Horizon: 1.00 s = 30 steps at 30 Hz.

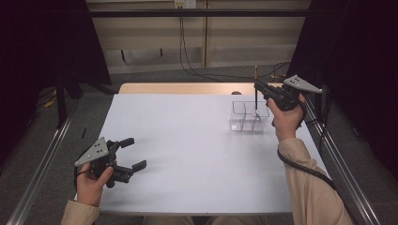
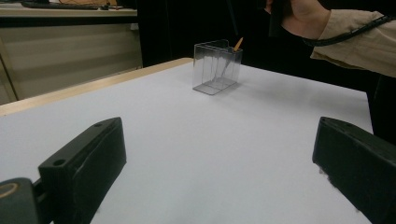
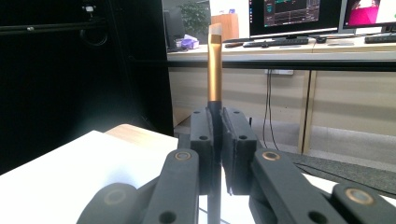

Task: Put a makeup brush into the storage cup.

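Brush (image 1: pixel 256 89), slim, dark handle and gold ferrule, clamped upright between closed jaws of right gripper (image 1: pixel 259 86). Bristle end up above the jaws in right gripper view (image 3: pixel 214 65); lower handle reaching down into clear compartmented box (image 1: pixel 248 116) at far right of white tabletop (image 1: pixel 197 150). Which compartment: cannot tell. Gripper held above the box, right hand (image 1: pixel 286 117) just behind it. Left gripper (image 1: pixel 133 153) near front left edge of tabletop, well apart from brush and box, jaws spread wide, nothing between them. Box visible far off in left gripper view (image 2: pixel 217 66).
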Tool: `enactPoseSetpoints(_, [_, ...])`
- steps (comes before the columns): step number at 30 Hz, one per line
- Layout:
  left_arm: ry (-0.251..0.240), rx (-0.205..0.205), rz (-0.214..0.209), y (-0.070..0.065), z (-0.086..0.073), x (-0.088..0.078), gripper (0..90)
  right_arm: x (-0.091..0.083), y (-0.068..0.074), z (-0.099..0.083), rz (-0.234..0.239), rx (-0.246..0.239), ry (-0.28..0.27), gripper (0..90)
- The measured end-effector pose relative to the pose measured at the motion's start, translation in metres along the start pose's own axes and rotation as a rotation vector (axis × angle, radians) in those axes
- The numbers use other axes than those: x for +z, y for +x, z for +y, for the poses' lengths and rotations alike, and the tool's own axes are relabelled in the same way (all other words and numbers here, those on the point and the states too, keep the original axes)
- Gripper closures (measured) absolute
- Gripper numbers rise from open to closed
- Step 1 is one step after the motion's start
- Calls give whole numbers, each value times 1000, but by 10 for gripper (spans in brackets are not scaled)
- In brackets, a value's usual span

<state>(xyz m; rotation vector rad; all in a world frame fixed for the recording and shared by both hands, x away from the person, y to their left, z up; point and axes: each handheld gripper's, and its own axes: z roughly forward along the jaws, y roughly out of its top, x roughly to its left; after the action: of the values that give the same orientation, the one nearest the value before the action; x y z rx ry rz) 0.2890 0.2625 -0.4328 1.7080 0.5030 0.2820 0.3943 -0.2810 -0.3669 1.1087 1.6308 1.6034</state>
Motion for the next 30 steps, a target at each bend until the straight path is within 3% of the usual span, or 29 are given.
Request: enactPoseSetpoints(30, [-3, -1, 1, 0, 0, 0, 27, -4, -13, -12, -44, 3, 23, 841])
